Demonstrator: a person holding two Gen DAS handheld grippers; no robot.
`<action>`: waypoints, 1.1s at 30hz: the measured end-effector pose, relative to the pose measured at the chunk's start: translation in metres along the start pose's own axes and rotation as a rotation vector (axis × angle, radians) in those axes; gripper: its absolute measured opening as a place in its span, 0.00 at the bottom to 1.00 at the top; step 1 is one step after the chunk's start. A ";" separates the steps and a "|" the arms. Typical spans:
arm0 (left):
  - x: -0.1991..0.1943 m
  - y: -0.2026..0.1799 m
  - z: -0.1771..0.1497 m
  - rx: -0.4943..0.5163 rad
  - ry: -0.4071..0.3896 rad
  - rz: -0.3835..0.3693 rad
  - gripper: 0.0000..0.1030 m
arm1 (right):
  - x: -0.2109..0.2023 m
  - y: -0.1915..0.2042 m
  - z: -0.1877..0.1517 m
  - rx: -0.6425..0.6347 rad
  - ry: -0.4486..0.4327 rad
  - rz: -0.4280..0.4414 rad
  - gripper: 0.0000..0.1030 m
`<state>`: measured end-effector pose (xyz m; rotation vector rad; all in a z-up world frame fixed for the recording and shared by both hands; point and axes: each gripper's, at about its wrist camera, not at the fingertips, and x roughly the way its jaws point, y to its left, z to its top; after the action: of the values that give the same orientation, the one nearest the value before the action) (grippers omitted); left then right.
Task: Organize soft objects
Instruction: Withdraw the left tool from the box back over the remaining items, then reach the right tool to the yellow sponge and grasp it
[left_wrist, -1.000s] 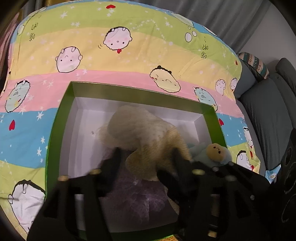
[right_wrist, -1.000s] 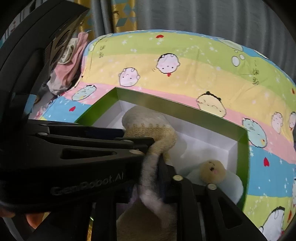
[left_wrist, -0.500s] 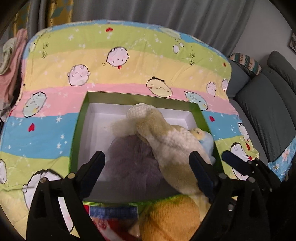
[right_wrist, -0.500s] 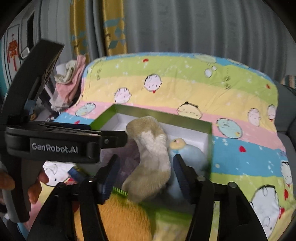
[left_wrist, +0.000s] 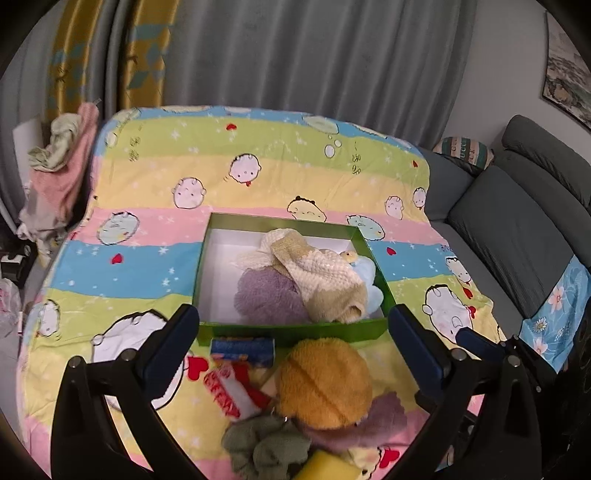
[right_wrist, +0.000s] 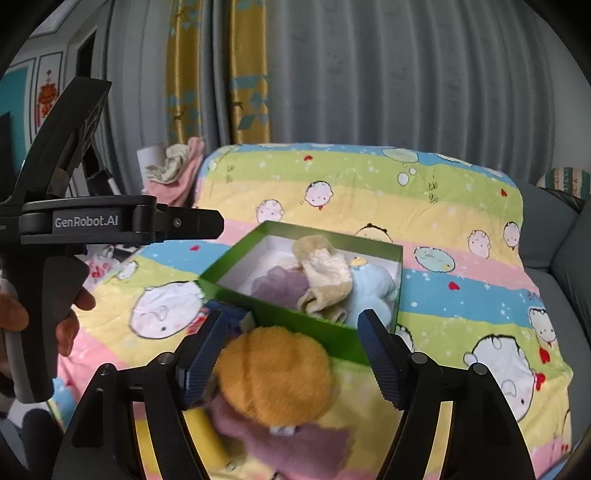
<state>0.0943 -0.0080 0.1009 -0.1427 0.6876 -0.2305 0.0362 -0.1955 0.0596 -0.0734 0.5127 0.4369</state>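
The left gripper (left_wrist: 291, 332) has its jaws wide and opening, with nothing between the pads. The green box (left_wrist: 291, 328) on the striped blanket (left_wrist: 110, 266) holds a purple puff (left_wrist: 266, 295), a cream knitted cloth (left_wrist: 321, 273) and a blue plush (right_wrist: 373, 291). The right gripper (right_wrist: 291, 350) is opening too; the orange plush ball (right_wrist: 273, 373) seems to lie below, untouched.

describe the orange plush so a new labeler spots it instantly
Find the green box on the striped cartoon blanket. Just outside its near wall lies a pile of soft things, and the orange plush sits on top. It is the only round, fuzzy orange ball, with a seam across it.
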 end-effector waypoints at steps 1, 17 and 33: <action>-0.007 -0.001 -0.004 0.004 -0.009 -0.001 0.99 | -0.007 0.003 -0.002 0.003 -0.007 0.006 0.72; -0.061 -0.016 -0.059 0.013 -0.036 0.001 0.99 | -0.055 0.030 -0.037 -0.021 -0.019 0.029 0.72; -0.057 0.027 -0.128 -0.112 0.080 0.004 0.99 | -0.046 0.040 -0.081 -0.011 0.073 0.037 0.72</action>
<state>-0.0260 0.0257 0.0327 -0.2402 0.7804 -0.1947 -0.0542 -0.1913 0.0132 -0.0910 0.5838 0.4747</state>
